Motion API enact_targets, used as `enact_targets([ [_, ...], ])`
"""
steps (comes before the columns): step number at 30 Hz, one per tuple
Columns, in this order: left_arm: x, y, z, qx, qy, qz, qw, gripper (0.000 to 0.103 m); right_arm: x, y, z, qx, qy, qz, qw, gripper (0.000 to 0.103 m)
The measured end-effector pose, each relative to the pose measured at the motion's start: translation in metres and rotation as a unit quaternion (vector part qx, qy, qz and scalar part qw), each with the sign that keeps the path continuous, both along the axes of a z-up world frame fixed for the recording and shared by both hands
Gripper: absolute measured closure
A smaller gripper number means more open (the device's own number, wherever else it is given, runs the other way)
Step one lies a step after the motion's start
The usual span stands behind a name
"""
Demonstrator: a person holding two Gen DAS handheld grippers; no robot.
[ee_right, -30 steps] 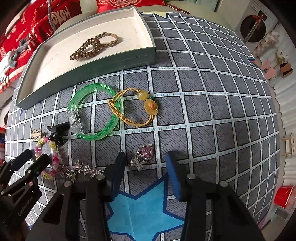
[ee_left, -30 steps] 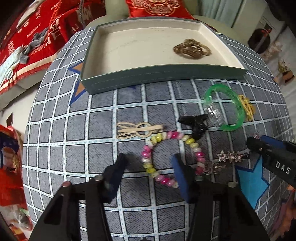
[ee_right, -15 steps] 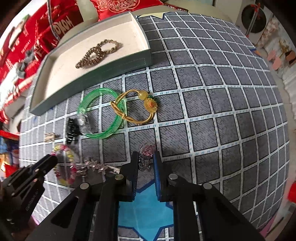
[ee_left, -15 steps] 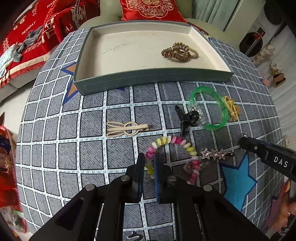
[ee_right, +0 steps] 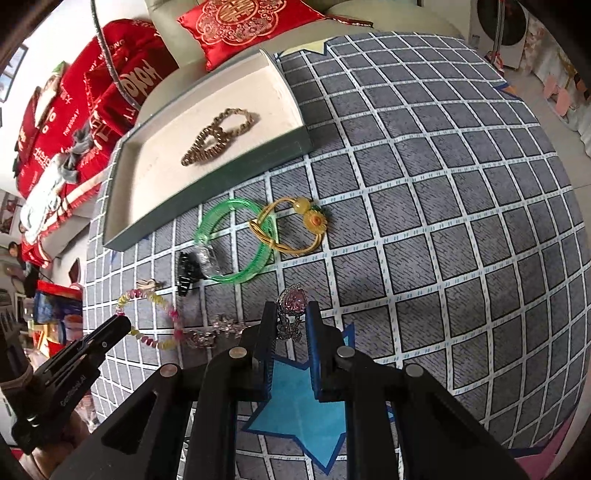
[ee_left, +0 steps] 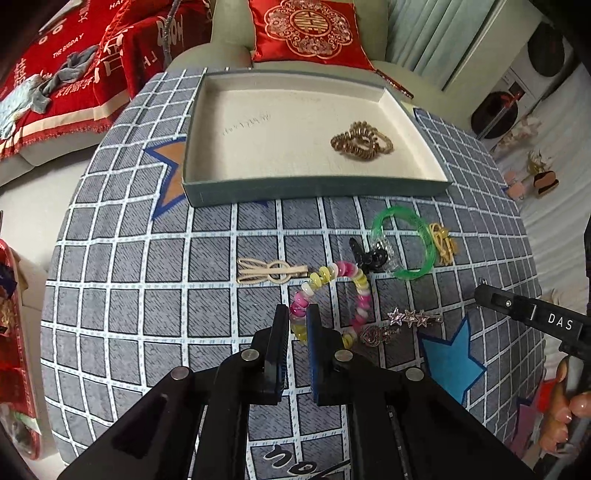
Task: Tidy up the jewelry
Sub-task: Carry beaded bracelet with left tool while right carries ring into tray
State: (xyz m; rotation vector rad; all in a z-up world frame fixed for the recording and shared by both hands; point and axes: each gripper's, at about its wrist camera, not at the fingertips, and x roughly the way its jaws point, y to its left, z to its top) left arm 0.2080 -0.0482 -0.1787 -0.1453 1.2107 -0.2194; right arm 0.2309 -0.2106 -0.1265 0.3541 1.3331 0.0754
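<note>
My left gripper (ee_left: 297, 314) is shut on the pink and yellow bead bracelet (ee_left: 360, 286), lifted above the checked cloth. My right gripper (ee_right: 291, 314) is shut on the pink heart brooch (ee_right: 293, 300) and holds it above the cloth. The open green tray (ee_left: 314, 190) stands at the back and holds a gold coil hair tie (ee_left: 362, 140); both also show in the right wrist view, tray (ee_right: 221, 192) and tie (ee_right: 218, 136). A green bangle (ee_right: 236, 240), a yellow flower hair tie (ee_right: 295, 230), a black claw clip (ee_right: 186, 271), a star clip (ee_left: 413, 316) and a beige clip (ee_left: 269, 271) lie on the cloth.
The checked grey cloth (ee_right: 443, 221) covers the table, with a blue star (ee_right: 303, 417) under my right gripper. Red cushions (ee_left: 310, 29) and a sofa lie beyond the tray. The table's edge falls away on the right.
Both grippers closed from open, the left on the bead bracelet and the right on the heart brooch, and both have lifted away from the cloth with them.
</note>
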Motion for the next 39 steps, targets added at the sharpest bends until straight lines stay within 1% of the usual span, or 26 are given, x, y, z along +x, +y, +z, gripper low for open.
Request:
enact_targets([
  [4, -0.004, 0.014, 0.014, -0.011, -0.009, 0.004, 0.9999, 0.079, 0.007, 0.006, 0.006, 0.006, -0.006, 0.001, 1.0, 0.086],
  [9, -0.002, 0.02, 0.027, -0.02, -0.019, 0.007, 0.9996, 0.079, 0.018, 0.013, 0.01, 0.011, -0.013, 0.004, 1.0, 0.086],
  [17, 0.015, 0.023, 0.054, -0.032, -0.049, 0.007, 0.9982, 0.079, 0.039, 0.02, 0.02, 0.02, -0.031, 0.015, 0.999, 0.086],
  [22, 0.03, 0.025, 0.066, -0.031, -0.066, 0.008, 0.9973, 0.079, 0.058, 0.023, 0.029, 0.02, -0.047, 0.024, 0.998, 0.086],
  [24, 0.032, 0.026, 0.063, -0.026, -0.06, 0.012, 0.9978, 0.079, 0.062, 0.024, 0.031, 0.023, -0.049, 0.025, 0.998, 0.086],
  [26, 0.031, 0.025, 0.054, -0.015, -0.045, 0.015, 0.9988, 0.079, 0.063, 0.026, 0.029, 0.027, -0.047, 0.028, 0.998, 0.086],
  [29, 0.023, 0.024, 0.031, 0.021, -0.015, 0.031, 0.9992, 0.078, 0.06, 0.027, 0.022, 0.031, -0.036, 0.029, 0.998, 0.086],
  [31, 0.018, 0.028, 0.014, 0.03, 0.012, 0.044, 0.9985, 0.078, 0.057, 0.025, 0.017, 0.034, -0.029, 0.027, 0.999, 0.086],
  [32, 0.016, 0.029, 0.008, 0.031, 0.018, 0.05, 0.9981, 0.078, 0.056, 0.024, 0.015, 0.035, -0.025, 0.026, 0.999, 0.086],
  [33, 0.013, 0.032, 0.002, 0.033, 0.022, 0.059, 0.9975, 0.075, 0.054, 0.023, 0.013, 0.035, -0.023, 0.024, 0.999, 0.086],
  [34, 0.011, 0.035, -0.002, 0.032, 0.026, 0.066, 0.997, 0.04, 0.053, 0.022, 0.011, 0.037, -0.021, 0.022, 0.999, 0.086],
  [35, 0.009, 0.037, -0.005, 0.032, 0.031, 0.072, 0.9964, 0.011, 0.051, 0.021, 0.009, 0.037, -0.019, 0.02, 0.999, 0.086],
  [36, 0.007, 0.039, -0.007, 0.036, 0.036, 0.085, 0.9951, 0.0, 0.05, 0.02, 0.007, 0.038, -0.017, 0.019, 0.999, 0.086],
  [37, 0.005, 0.041, -0.007, 0.035, 0.031, 0.094, 0.9944, 0.0, 0.049, 0.019, 0.006, 0.038, -0.015, 0.018, 0.999, 0.086],
  [39, 0.005, 0.041, -0.012, 0.031, 0.041, 0.095, 0.9942, 0.0, 0.047, 0.017, 0.004, 0.038, -0.013, 0.015, 0.999, 0.086],
])
